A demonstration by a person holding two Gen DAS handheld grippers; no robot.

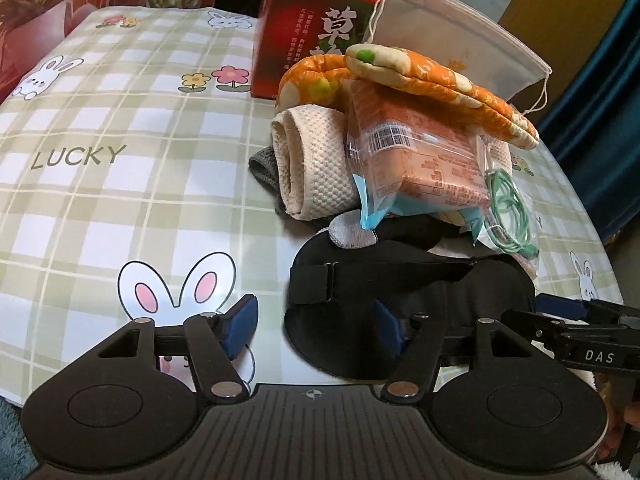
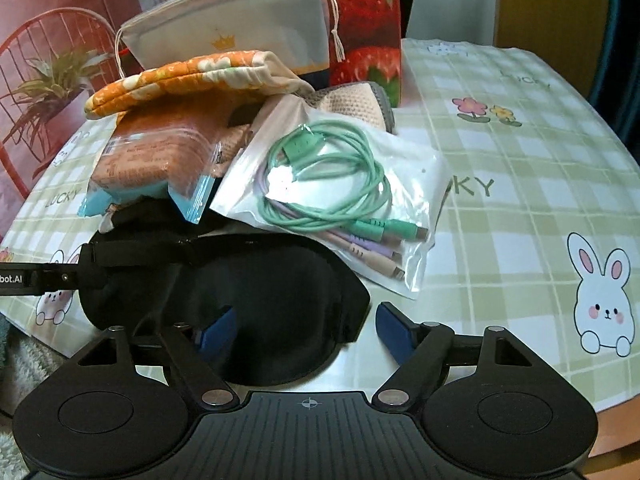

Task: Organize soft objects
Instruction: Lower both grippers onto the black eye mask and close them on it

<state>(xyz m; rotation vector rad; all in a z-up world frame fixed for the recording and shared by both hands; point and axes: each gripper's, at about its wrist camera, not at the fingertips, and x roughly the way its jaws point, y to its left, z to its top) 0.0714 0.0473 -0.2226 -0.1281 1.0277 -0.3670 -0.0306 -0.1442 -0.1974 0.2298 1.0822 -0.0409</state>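
A black sleep mask [image 1: 420, 292] lies at the near edge of a pile of soft things on the table. My left gripper [image 1: 314, 326] stands open over the mask's left end. One blue pad rests on the mask and the other hangs clear over the tablecloth. My right gripper [image 2: 306, 330] is open over the mask's [image 2: 260, 280] right end, with its right pad just off the mask's edge. Each gripper's tip shows at the side of the other's view. On the pile lie a rolled beige towel [image 1: 316, 160], an orange floral pouch [image 1: 420, 80] and a sealed orange-and-blue pack [image 1: 420, 160].
A clear bag of coiled cables [image 2: 340, 196] leans on the mask's far right side. Behind the pile stand a white drawstring pouch [image 2: 240, 24] and a red strawberry box [image 2: 368, 48]. The checked bunny tablecloth [image 1: 120, 160] covers the round table, whose edge runs close to both grippers.
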